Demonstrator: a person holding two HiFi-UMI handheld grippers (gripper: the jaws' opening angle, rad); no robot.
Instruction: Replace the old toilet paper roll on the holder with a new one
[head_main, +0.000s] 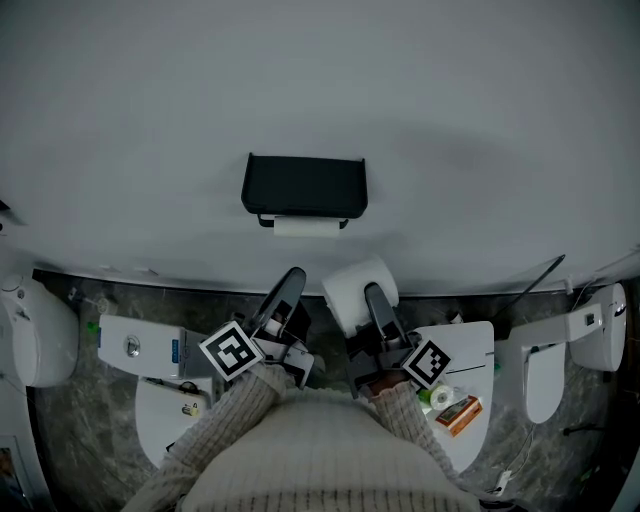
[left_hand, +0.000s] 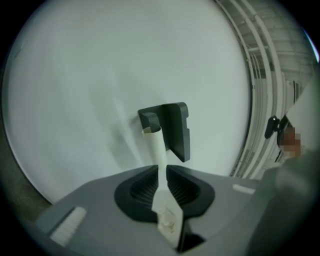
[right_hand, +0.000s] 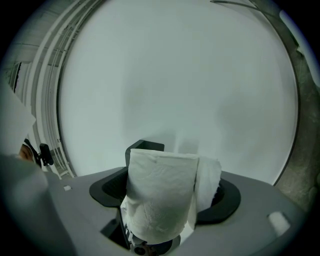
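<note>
The black holder (head_main: 304, 186) hangs on the white wall with the thin old roll (head_main: 306, 228) under it. My left gripper (head_main: 289, 279) points at the wall below it, apart from it. In the left gripper view the holder (left_hand: 175, 129) and the old roll (left_hand: 154, 140) line up with my left gripper (left_hand: 160, 171). Its jaws stand a narrow slit apart, and a white sliver shows low in the slit. My right gripper (head_main: 368, 298) is shut on a full white toilet paper roll (head_main: 350, 283), which fills the right gripper view (right_hand: 160, 200) with a loose flap.
A white toilet (head_main: 140, 348) stands below left. Another toilet (head_main: 470, 350) at the right carries an orange box (head_main: 460, 413) and a small roll (head_main: 440, 396). More white fixtures sit at the far left (head_main: 35, 335) and far right (head_main: 598, 325). The floor is dark marble.
</note>
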